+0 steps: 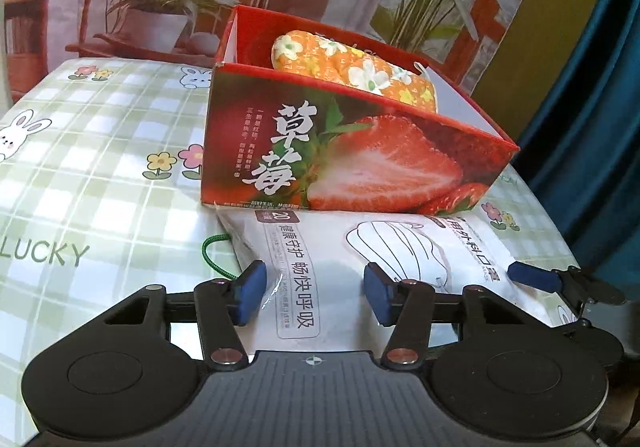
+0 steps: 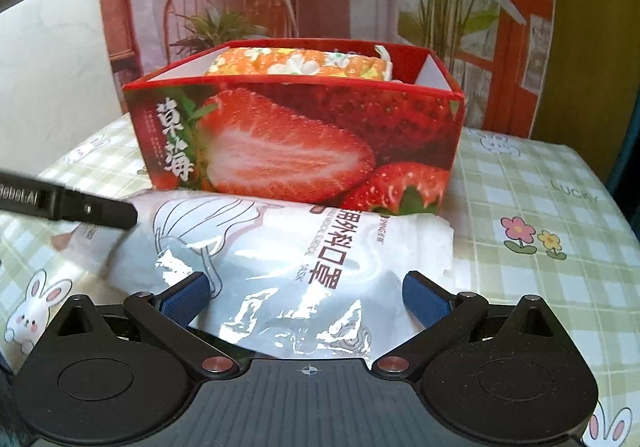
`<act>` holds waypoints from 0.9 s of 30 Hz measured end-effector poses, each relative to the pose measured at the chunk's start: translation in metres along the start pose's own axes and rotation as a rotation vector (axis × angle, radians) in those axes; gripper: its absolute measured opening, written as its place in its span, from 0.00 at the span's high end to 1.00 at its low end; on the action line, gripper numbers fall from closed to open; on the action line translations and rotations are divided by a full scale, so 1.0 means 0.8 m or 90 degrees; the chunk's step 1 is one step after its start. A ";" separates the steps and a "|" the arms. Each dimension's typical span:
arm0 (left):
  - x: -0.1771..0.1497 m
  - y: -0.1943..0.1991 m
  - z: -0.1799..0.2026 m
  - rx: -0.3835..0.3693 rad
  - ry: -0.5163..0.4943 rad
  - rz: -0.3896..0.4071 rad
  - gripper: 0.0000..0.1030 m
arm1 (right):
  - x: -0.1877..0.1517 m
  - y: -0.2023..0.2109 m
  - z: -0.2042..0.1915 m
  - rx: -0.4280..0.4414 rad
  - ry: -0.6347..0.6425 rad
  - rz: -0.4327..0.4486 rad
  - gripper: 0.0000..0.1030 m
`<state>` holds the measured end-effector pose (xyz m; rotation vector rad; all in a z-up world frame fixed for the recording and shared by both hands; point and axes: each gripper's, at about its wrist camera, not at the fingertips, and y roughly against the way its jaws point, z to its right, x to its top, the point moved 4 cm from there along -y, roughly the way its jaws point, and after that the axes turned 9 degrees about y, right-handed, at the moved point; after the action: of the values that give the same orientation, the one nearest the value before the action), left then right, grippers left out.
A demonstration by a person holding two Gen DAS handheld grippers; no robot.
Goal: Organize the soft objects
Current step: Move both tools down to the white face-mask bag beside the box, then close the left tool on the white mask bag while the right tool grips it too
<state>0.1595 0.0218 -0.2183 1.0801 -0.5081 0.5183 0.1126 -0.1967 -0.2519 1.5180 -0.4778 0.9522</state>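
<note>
Both pairs of jaws stood apart over the same soft packet, neither pair pressing it. On the left gripper (image 1: 314, 293) the blue ribbed pads (image 1: 252, 293) had a moderate gap, with the white face-mask packet (image 1: 360, 247) lying flat below and between them. On the right gripper (image 2: 306, 293) the jaws were spread much wider, straddling the packet's glossy, crinkled end (image 2: 296, 287), its pads clear of the plastic on both sides.

Only the left view showed a green braided cord (image 1: 214, 255) beside the packet's corner, and the right gripper's blue fingertip at the packet's far edge. Only the right view showed the black finger of the left gripper reaching in over the packet's other end.

Just behind the packet, touching its far edge, sat a red cardboard box (image 2: 296, 143) printed with a cut strawberry, open-topped, with white inner walls. Inside lay an orange padded cushion (image 1: 352, 67) with white flowers. Everything rested on a green checked tablecloth (image 1: 100, 175) with rabbits and flowers.
</note>
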 end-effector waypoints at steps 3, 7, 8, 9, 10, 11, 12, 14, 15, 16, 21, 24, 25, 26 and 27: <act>-0.007 -0.003 0.002 0.002 -0.007 -0.002 0.46 | -0.005 0.003 -0.003 -0.001 0.006 0.006 0.01; -0.017 -0.004 -0.002 0.002 -0.010 -0.004 0.46 | -0.010 0.008 -0.005 -0.003 0.009 0.010 0.01; -0.019 -0.003 -0.006 0.000 -0.006 -0.004 0.46 | -0.010 0.009 -0.005 -0.001 0.005 0.012 0.01; -0.019 -0.004 -0.008 -0.002 0.000 -0.005 0.46 | -0.009 0.010 -0.004 0.001 0.000 0.013 0.01; -0.020 -0.004 -0.010 -0.002 0.003 -0.005 0.46 | -0.008 0.011 -0.002 0.003 -0.005 0.014 0.01; -0.021 -0.004 -0.012 -0.003 0.005 -0.005 0.45 | -0.006 0.012 0.000 0.004 -0.012 0.016 0.01; -0.021 -0.004 -0.013 -0.002 0.005 -0.004 0.45 | -0.005 0.013 0.002 0.004 -0.018 0.019 0.01; -0.022 -0.004 -0.013 -0.003 0.006 -0.003 0.45 | -0.003 0.017 0.007 0.001 -0.027 0.031 0.02; -0.023 -0.005 -0.013 -0.003 0.007 -0.003 0.45 | 0.000 0.020 0.010 -0.007 -0.031 0.039 0.02; -0.023 -0.005 -0.014 -0.001 0.007 -0.003 0.45 | 0.003 0.023 0.015 -0.013 -0.037 0.047 0.02; -0.022 -0.008 -0.015 -0.003 0.012 -0.005 0.45 | 0.016 0.025 0.053 -0.032 -0.095 0.064 0.01; -0.021 -0.009 -0.016 -0.005 0.017 -0.007 0.44 | 0.020 0.005 0.068 -0.049 -0.086 0.033 0.02; -0.019 -0.010 -0.017 -0.006 0.020 -0.010 0.43 | 0.021 -0.003 0.071 -0.039 -0.086 0.021 0.02; -0.018 -0.010 -0.017 -0.007 0.023 -0.012 0.40 | 0.020 -0.008 0.072 -0.029 -0.089 0.012 0.06; -0.014 -0.010 -0.018 -0.008 0.027 -0.016 0.37 | 0.020 -0.014 0.071 -0.016 -0.091 0.007 0.09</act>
<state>0.1579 0.0302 -0.2364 1.0606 -0.4594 0.5152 0.1467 -0.2455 -0.2431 1.5687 -0.5978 0.8464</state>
